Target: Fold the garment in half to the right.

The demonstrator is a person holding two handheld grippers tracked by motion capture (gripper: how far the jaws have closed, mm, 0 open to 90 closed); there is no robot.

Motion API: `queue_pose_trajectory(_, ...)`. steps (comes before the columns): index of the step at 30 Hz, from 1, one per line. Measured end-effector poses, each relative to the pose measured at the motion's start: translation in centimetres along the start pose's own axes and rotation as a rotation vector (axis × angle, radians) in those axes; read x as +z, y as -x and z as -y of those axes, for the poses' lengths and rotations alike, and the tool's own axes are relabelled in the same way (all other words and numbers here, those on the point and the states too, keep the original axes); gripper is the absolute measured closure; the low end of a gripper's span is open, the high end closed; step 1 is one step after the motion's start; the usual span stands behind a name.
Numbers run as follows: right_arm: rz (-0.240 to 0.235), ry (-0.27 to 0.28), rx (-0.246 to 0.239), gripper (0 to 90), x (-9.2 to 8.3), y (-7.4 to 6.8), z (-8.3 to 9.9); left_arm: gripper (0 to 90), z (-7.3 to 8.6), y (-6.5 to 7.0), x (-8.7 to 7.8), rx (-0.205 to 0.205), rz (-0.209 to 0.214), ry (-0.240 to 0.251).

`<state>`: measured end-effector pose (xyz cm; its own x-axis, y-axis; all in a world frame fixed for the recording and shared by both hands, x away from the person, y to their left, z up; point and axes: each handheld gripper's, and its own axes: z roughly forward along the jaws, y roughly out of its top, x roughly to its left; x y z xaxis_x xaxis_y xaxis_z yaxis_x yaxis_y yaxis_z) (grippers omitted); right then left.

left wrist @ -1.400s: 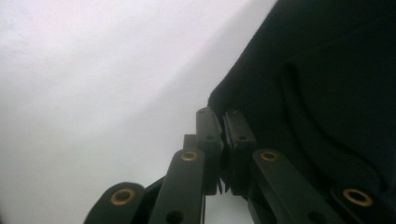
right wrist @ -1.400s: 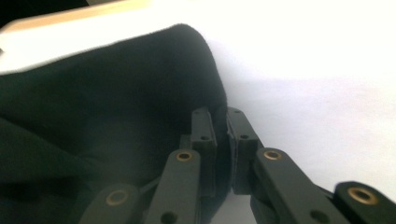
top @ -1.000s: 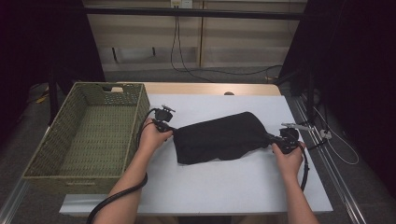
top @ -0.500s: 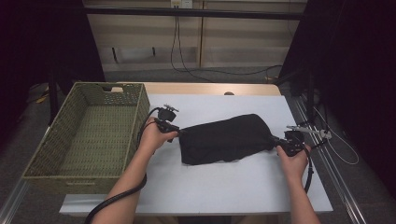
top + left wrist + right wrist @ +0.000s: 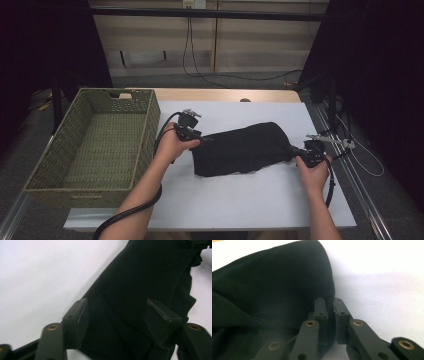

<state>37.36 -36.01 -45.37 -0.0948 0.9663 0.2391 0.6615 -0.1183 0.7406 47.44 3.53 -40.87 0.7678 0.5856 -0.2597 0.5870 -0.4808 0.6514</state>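
Black cloth (image 5: 242,148) lies crumpled near the middle of the white bench (image 5: 240,200), long axis running left to right, its right end drawn to a narrow point.

Left gripper (image 5: 196,137) sits at the cloth's left edge, held in the person's left hand (image 5: 172,145). In the left gripper view the fingers (image 5: 76,317) stand spread wide, released, with the cloth (image 5: 140,290) lying between and beyond them; nothing pinched.

Right gripper (image 5: 300,152) is at the cloth's right tip, held in the right hand (image 5: 314,172). In the right gripper view the fingers (image 5: 320,315) are clenched nearly together with a thin fold of the cloth (image 5: 274,285) caught between them.

Surroundings: a woven green basket (image 5: 145,140) stands on the left part of the bench, just beside the left hand, its near wall close to the forearm. A thick black cable (image 5: 130,212) trails from the left gripper along the arm and off the bench's front edge. Another cable (image 5: 330,185) loops beside the right wrist. A small metal bracket (image 5: 332,141) juts at the bench's right edge, near the right gripper. Dark curtains flank both sides; cables hang on the far wall (image 5: 200,50).

Bare bench in front of the cloth.
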Motion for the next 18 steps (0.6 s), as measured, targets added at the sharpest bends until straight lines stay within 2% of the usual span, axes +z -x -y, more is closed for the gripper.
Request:
queue_pose_trajectory(6, -0.003, 0.002, -0.002, 83.5, 0.0, -0.1, 0.0, 43.6, -0.6, -0.2, 2.5, 0.018, -0.007, -0.005)
queue_pose_trajectory(9, -0.004, 0.001, -0.002, 83.4, 0.1, -0.1, 0.0, 48.0, -0.6, -0.3, 3.5, 0.041, -0.025, -0.041)
queue_pose_trajectory(11, -0.006, 0.001, -0.002, 83.4, 0.1, -0.1, 0.1, 55.8, -0.5, -0.3, 4.0, 0.042, -0.002, -0.038)
queue_pose_trajectory(13, -0.005, 0.001, -0.003, 83.4, 0.1, -0.2, 0.1, 68.2, -0.6, 0.0, 4.0, 0.087, -0.012, -0.052)
queue_pose_trajectory(15, -0.005, 0.000, -0.003, 83.4, 0.1, -0.2, 0.1, 79.1, -0.7, 0.2, 3.6, 0.085, -0.005, -0.063)
queue_pose_trajectory(16, -0.005, 0.000, -0.003, 83.4, 0.1, -0.2, 0.1, 83.2, -0.7, 0.4, 3.5, 0.080, 0.005, -0.062)
queue_pose_trajectory(18, -0.006, 0.001, -0.003, 83.4, 0.1, -0.2, 0.1, 85.4, -0.7, 0.7, 2.8, 0.090, 0.003, -0.073)
